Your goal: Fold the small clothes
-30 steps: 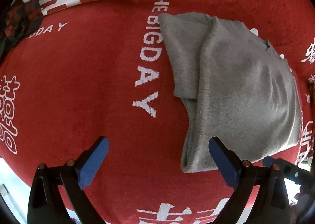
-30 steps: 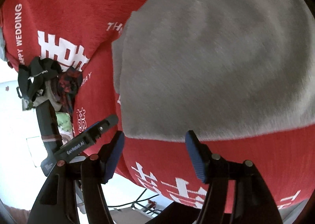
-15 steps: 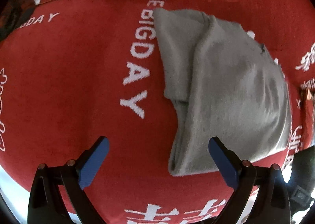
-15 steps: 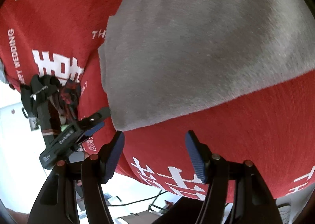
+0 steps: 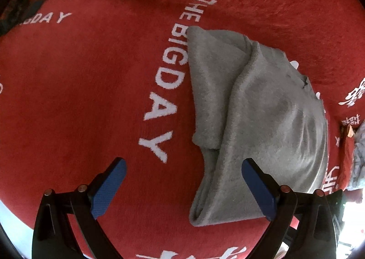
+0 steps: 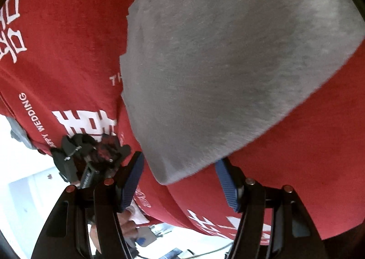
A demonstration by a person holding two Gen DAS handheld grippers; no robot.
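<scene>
The grey garment lies on the red cloth that covers the surface, to the right of the white letters "THE BIG DAY". It is already folded over itself: one layer lies on top of another, and a long fold edge runs from far to near.

The left tool hangs above the cloth with its jaws wide apart and holds nothing; its right finger is over the near left corner of the garment. The right tool is also apart and empty, and the near corner of the garment sits just between its fingers.

I judge that one fold is made and the next is being prepared. The next move probably calls for closing each tool on a near corner, taking all layers together, and carrying that edge toward the far side.
</scene>
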